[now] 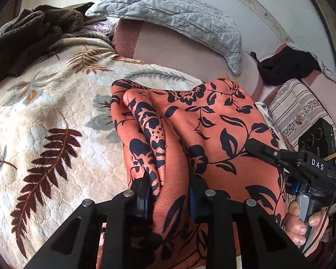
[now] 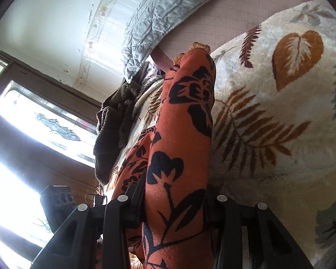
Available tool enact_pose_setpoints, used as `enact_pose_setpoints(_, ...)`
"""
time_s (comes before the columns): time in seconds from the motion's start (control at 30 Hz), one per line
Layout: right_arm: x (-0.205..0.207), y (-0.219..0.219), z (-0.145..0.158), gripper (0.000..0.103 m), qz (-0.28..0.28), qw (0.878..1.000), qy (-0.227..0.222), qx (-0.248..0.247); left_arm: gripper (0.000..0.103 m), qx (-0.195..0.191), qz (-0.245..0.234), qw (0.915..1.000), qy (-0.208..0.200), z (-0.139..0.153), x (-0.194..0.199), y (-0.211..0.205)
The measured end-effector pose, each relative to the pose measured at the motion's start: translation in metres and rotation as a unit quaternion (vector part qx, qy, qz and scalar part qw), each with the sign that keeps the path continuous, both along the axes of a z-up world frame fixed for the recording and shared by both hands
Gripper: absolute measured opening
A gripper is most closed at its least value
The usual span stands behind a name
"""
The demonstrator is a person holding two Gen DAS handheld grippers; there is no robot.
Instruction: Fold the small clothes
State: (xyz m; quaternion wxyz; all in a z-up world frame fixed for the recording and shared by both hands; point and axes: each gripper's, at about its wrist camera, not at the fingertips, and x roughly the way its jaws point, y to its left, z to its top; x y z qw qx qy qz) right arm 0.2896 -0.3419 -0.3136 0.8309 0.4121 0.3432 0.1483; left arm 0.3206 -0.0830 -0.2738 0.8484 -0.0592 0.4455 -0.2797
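Observation:
An orange garment with a dark blue flower print (image 1: 212,121) lies partly lifted over a cream leaf-patterned blanket (image 1: 56,123). My left gripper (image 1: 169,190) is shut on a bunched fold at the garment's near edge, and the cloth fills the gap between its fingers. In the right wrist view the garment (image 2: 190,116) rises in a long ridge from my right gripper (image 2: 173,198), which is shut on it. The left wrist view shows a hand (image 1: 302,224) holding that right gripper's handle at the garment's right edge.
A grey quilted pillow (image 1: 172,15) and a brown fleece cloth (image 1: 29,29) lie at the back of the bed. A black cloth (image 1: 286,65) and a striped cushion (image 1: 302,109) sit to the right. A bright window (image 2: 33,123) is on the left.

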Motion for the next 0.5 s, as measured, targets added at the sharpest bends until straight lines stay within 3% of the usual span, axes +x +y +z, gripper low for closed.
enact_pose_setpoints(0.2, -0.030, -0.025, 0.008, 0.040, -0.011, 1.000, -0.009, 0.005, 0.027, 0.017, -0.029, 0.9990, -0.030, 0.011, -0.034, -0.035)
enact_pose_setpoints(0.5, -0.062, -0.059, -0.005, 0.040, -0.037, 0.999, 0.006, 0.026, 0.026, 0.059, -0.055, 0.9952, -0.056, 0.008, -0.069, -0.072)
